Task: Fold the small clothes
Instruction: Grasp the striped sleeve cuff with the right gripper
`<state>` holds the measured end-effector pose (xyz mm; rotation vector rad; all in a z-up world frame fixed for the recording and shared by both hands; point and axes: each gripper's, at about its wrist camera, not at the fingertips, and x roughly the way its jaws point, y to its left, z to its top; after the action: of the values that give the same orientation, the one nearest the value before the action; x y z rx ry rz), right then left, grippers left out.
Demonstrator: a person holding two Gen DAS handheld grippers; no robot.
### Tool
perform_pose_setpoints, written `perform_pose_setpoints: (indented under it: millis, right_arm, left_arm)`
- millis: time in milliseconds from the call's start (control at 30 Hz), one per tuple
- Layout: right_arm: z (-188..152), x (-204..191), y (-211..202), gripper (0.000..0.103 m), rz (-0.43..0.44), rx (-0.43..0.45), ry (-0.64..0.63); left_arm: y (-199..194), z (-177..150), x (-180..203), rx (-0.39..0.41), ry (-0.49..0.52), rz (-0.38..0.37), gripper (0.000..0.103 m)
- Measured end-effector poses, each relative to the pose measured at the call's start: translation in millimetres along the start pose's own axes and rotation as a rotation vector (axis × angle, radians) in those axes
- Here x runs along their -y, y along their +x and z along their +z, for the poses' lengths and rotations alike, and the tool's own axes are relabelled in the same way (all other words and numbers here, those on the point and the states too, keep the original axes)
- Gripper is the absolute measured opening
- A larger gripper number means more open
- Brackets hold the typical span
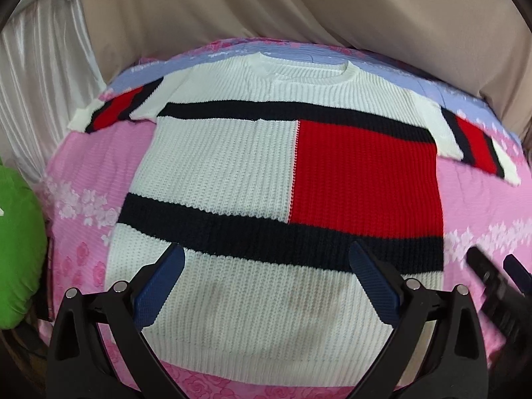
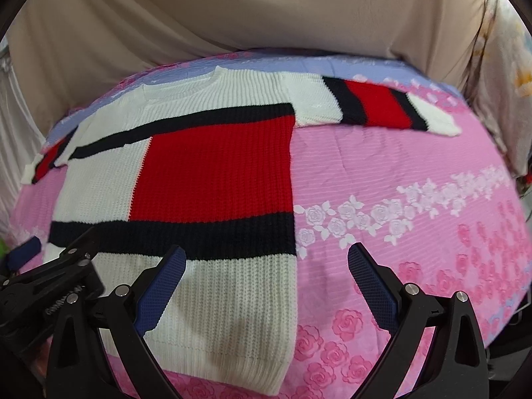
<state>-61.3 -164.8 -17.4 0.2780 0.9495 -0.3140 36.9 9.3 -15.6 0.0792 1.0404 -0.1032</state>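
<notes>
Left gripper [image 1: 266, 266]: jaws spread wide, nothing between them. It hovers over the lower white band of the sweater, near the hem.

Right gripper [image 2: 266, 266]: jaws likewise apart and empty. It hovers over the sweater's right side edge, one jaw above the knit, the other above bare bedsheet.

Sweater [image 1: 252, 173]: chunky knit, white with navy bands and a red block. Lies flat and face up on the bed, neck at the far end, hem nearest the grippers, both short sleeves spread out sideways. No fold made yet, by the look of it.

Bedsheet [image 2: 415, 173]: pink with rose print, blue stripe at the far end, lightly rippled.

Green cushion [image 1: 16, 249]: at the bed's left edge, apart from the sweater.

Beige drape [image 1: 266, 3]: hangs behind the bed.

Risks, as judged:
- Loose knit could let a jaw pinch only the top layer, so the back lags and bunches.
- A low grasp may catch the sheet along with the sweater.
- Uneven lifting by the two grippers would skew the fold line.
</notes>
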Motion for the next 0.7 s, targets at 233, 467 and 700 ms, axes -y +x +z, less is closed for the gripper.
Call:
perform_pose_setpoints:
  millis: [233, 467, 700]
  right_arm:
    - [90, 170, 64, 0.094, -0.056, 0.017, 0.345]
    - [165, 340, 144, 0.082, -0.104, 0.013, 0.675]
    - [195, 345, 185, 0.008, -0.041, 0.004, 0.706]
  left_arm:
    - [20, 24, -31, -0.03, -0.145, -0.052, 0.097]
    - [40, 37, -34, -0.036, -0.15, -0.007, 0.097]
    - [45, 48, -46, -0.03, -0.158, -0.021, 0.097]
